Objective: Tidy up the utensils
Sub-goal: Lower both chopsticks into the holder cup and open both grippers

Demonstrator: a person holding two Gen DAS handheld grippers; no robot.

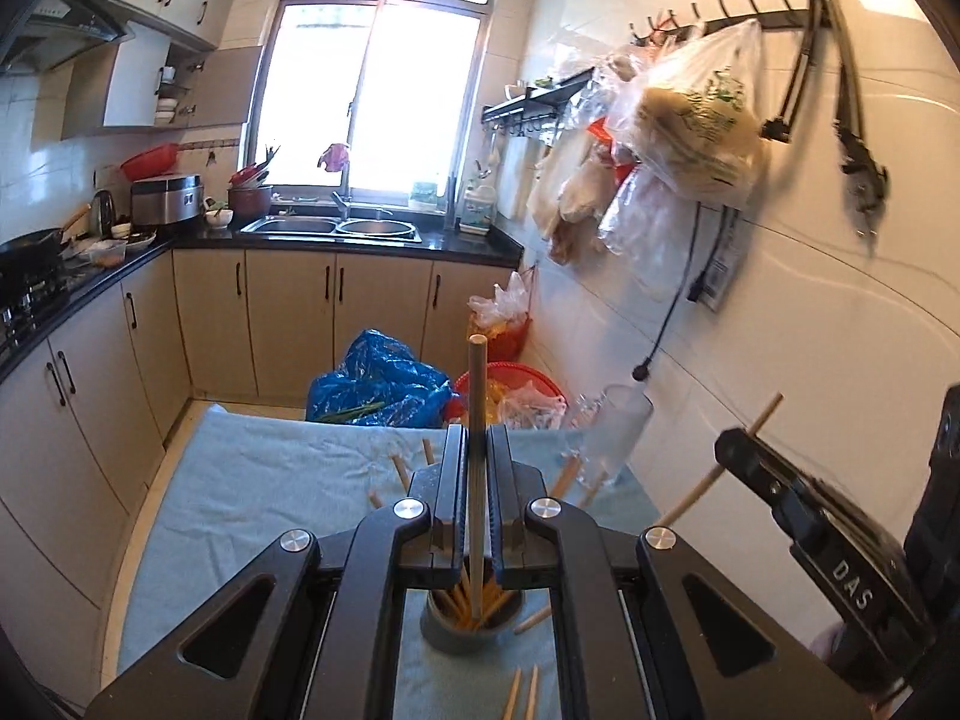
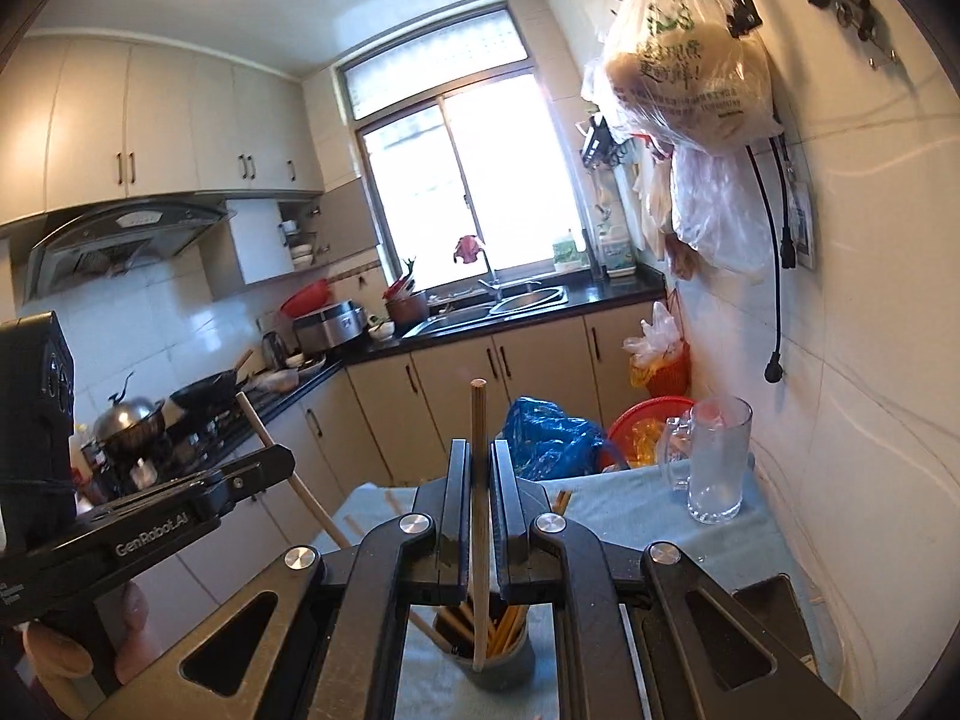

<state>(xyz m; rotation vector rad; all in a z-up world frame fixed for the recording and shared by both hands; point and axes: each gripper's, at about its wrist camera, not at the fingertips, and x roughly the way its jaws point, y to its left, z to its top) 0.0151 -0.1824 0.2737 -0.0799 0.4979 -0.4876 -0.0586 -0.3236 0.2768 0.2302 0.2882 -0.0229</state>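
The left gripper (image 1: 476,450) is clamped on a single wooden chopstick (image 1: 477,468) held upright, its lower end inside the grey cup (image 1: 465,630) that stands on the blue cloth (image 1: 270,480) just below the jaws. The right gripper (image 2: 478,474) grips a second chopstick (image 2: 479,516) the same way, upright, with its tip down in the same cup (image 2: 501,657). Both sets of jaws are narrow, closed tight on the sticks.

The cup is already crowded with orange-yellow and pale chopsticks leaning at angles, so little open room is left at its mouth. Loose chopsticks (image 1: 523,693) lie on the cloth near the cup, and others lie farther out (image 1: 399,471) toward the table's far edge. A clear glass mug (image 2: 717,462) stands at the far right of the table, close to the tiled wall (image 2: 870,420). Beyond the far edge sit a blue plastic bag (image 1: 384,384) and a red basket (image 1: 510,381) on the floor. To the left the table edge drops to a strip of floor beside the beige cabinets (image 1: 288,312).

The held sticks are round, plain light wood with flat-cut tops.
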